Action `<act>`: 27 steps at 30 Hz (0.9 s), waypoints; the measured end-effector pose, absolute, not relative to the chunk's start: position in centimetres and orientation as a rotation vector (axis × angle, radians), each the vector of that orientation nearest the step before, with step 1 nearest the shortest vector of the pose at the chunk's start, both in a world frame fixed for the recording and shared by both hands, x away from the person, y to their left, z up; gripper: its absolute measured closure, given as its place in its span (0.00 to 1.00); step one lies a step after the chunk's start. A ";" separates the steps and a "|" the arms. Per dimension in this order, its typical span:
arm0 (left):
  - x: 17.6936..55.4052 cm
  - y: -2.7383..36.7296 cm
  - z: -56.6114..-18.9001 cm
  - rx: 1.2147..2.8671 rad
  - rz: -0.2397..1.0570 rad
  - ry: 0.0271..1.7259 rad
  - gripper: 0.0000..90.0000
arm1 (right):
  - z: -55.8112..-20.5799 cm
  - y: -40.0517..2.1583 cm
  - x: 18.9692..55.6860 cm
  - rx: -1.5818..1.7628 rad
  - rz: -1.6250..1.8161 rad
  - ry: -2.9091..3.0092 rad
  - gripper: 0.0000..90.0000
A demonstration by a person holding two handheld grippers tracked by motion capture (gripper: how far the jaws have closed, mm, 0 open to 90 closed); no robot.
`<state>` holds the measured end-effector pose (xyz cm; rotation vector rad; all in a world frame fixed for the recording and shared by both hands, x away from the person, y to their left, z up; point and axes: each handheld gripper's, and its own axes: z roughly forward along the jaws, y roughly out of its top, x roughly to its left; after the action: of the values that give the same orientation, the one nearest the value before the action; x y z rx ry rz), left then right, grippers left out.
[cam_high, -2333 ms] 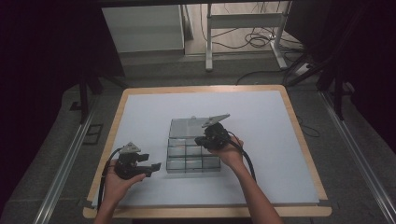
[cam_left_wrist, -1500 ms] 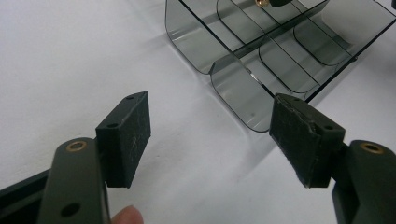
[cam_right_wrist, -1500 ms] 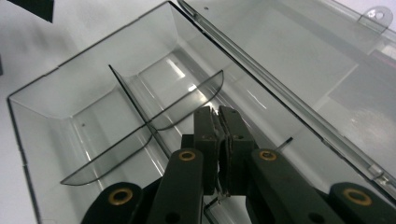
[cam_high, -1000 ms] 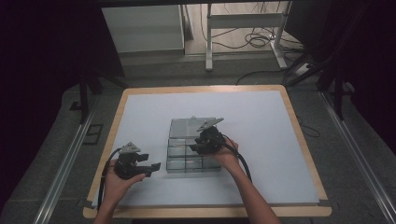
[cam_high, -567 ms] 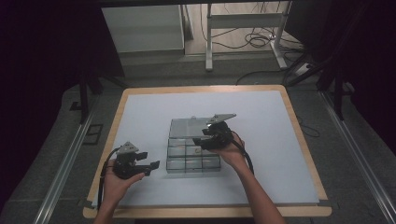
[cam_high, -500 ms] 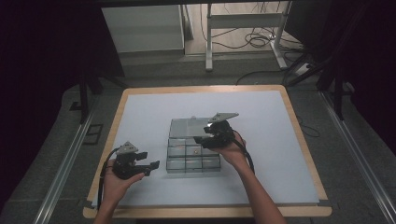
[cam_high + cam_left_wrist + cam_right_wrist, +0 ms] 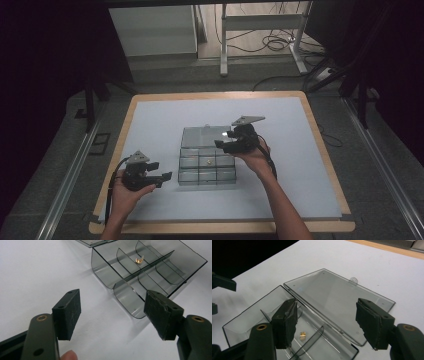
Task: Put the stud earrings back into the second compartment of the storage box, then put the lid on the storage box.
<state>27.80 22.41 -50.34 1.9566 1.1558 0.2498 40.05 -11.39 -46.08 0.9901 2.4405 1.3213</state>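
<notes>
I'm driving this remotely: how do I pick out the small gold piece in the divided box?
Find the smoky clear compartment box mid-table, its lid folded flat behind it. The small gold piece lies in the middle compartment of the row nearest the lid. It is the one shiny brass speck; the other compartments look empty.

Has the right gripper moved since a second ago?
Yes. The right gripper has shifted right and toward the far end of the compartment box, now over its open lid. Its jaws have just been opening, with nothing between them.
</notes>
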 end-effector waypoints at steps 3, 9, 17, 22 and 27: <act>27.8 22.3 -50.3 1.957 0.251 1.150 0.34 | -46.2 -11.7 40.4 1.007 1.306 2.450 0.36; 27.8 22.3 -50.3 1.956 0.252 1.152 0.34 | -46.3 -11.8 40.7 1.018 1.276 2.458 0.36; 27.8 22.2 -50.4 1.961 0.252 1.152 0.34 | -47.0 -12.4 42.0 1.086 1.253 2.459 0.36; 28.0 22.1 -50.5 1.965 0.250 1.153 0.34 | -47.5 -12.9 42.6 1.136 1.265 2.466 0.36; 28.1 21.8 -50.4 1.971 0.249 1.141 0.34 | -47.7 -13.0 42.9 1.163 1.247 2.469 0.36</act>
<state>28.11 21.77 -50.42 1.9711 1.1408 0.2487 42.93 -13.02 -47.72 1.1631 2.4692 1.2466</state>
